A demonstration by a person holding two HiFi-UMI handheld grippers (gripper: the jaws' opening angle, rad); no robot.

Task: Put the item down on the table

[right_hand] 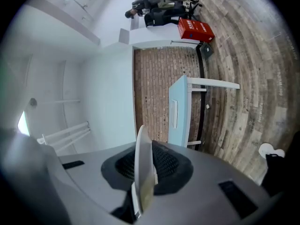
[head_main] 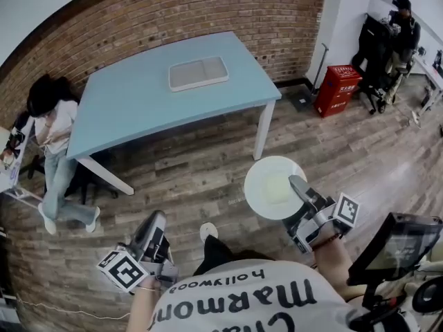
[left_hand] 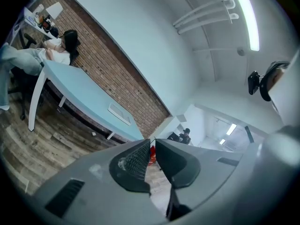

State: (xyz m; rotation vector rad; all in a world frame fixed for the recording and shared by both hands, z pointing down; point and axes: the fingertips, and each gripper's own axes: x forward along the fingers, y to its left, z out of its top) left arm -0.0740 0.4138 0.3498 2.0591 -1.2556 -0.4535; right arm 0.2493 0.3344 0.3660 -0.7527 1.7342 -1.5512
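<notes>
— Where's the plate (head_main: 273,187)?
— My right gripper (head_main: 299,185) clamps its rim above the floor, well off the tabletop's (head_main: 138,92) near right corner. My left gripper (head_main: 156,220) is closed, empty.
— Any writing?
— "hollywood" on the shirt (head_main: 235,296).

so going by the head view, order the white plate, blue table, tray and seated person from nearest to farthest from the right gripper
1. white plate: clamped by its edge in the right gripper, over the floor.
2. blue table: ahead and to the left; its near corner leg is closest.
3. tray: on the tabletop, towards the brick wall.
4. seated person: far left, beyond the table's far end.
</notes>
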